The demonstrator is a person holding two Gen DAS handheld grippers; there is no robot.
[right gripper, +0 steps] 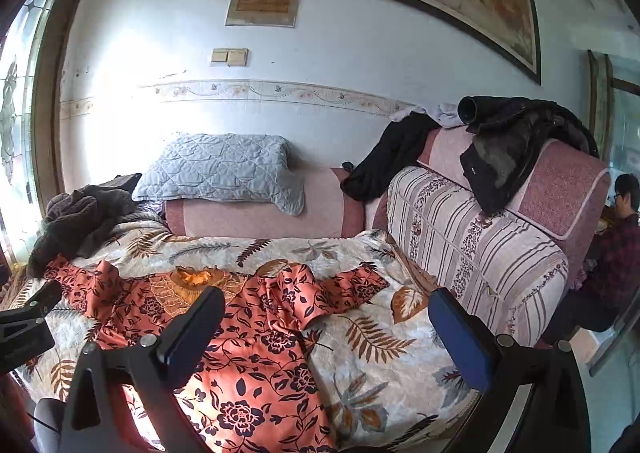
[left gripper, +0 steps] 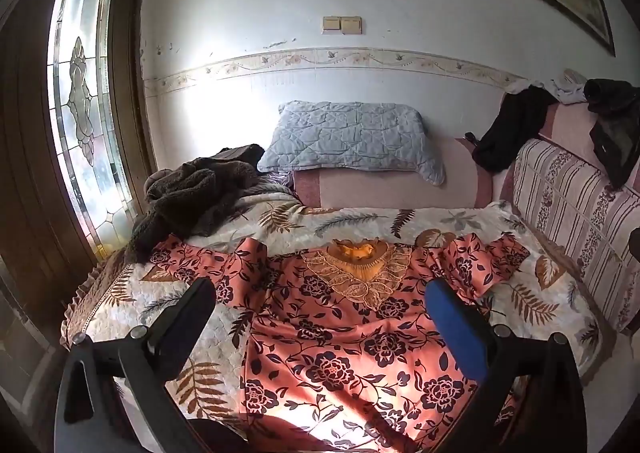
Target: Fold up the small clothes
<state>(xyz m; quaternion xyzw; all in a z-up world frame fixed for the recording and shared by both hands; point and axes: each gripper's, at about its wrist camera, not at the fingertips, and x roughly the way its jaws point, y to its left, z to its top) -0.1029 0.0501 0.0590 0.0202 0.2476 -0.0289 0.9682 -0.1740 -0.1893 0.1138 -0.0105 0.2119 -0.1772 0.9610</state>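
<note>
Two sets of tongs are in my hands, and both stand spread wide with nothing between their fingers. My left gripper (left gripper: 322, 295) hangs over the floral dress (left gripper: 340, 333), a salmon-pink garment with dark blossoms and a gold lace collar (left gripper: 356, 269), which lies flat and face up on the leaf-patterned bedspread (left gripper: 168, 301), its short sleeves stretched out to either side. My right gripper (right gripper: 326, 311) hovers over the dress's right sleeve (right gripper: 348, 287) and the bare quilt beside it; neither pair touches the cloth. At the left edge of the right view I can see one finger of my left tongs. Behind the dress a brown fleece garment (left gripper: 192, 193) sits bunched near the glass door (left gripper: 84, 93), a pale blue quilted pillow (left gripper: 352, 137) leans on a pink bolster (left gripper: 380, 185), and dark jackets (right gripper: 508, 149) drape over the striped sofa back (right gripper: 472, 245).
</note>
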